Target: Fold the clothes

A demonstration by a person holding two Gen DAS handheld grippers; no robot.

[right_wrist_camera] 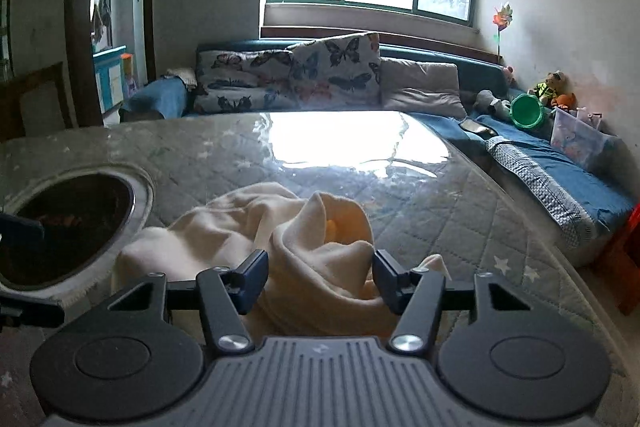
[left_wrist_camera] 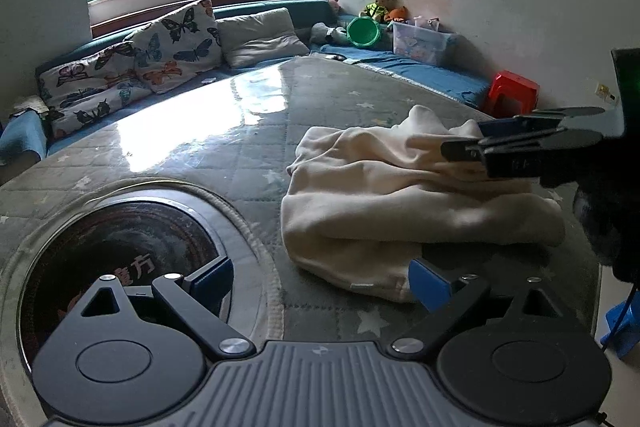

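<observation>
A crumpled cream garment (left_wrist_camera: pixel 380 207) (right_wrist_camera: pixel 224 227) lies in a loose heap on the quilted, star-printed table cover (left_wrist_camera: pixel 240 155) (right_wrist_camera: pixel 440 227). My left gripper (left_wrist_camera: pixel 320 279) stands wide open at the garment's near edge, and its right pad (left_wrist_camera: pixel 430 283) sits against the cloth's corner. My right gripper (right_wrist_camera: pixel 320 277) (left_wrist_camera: pixel 462 138) reaches over the heap from the right. A raised fold of the cloth lies between its fingers, which stand partly apart. I do not see the pads pinching the cloth.
A round dark inset (left_wrist_camera: pixel 120 259) (right_wrist_camera: pixel 72 223) is sunk into the table at the left. Behind the table runs a blue sofa with butterfly cushions (right_wrist_camera: pixel 332 71), a green basin (right_wrist_camera: pixel 526 111) and a plastic bin (left_wrist_camera: pixel 420 43). A red stool (left_wrist_camera: pixel 512 93) stands past the table's right edge.
</observation>
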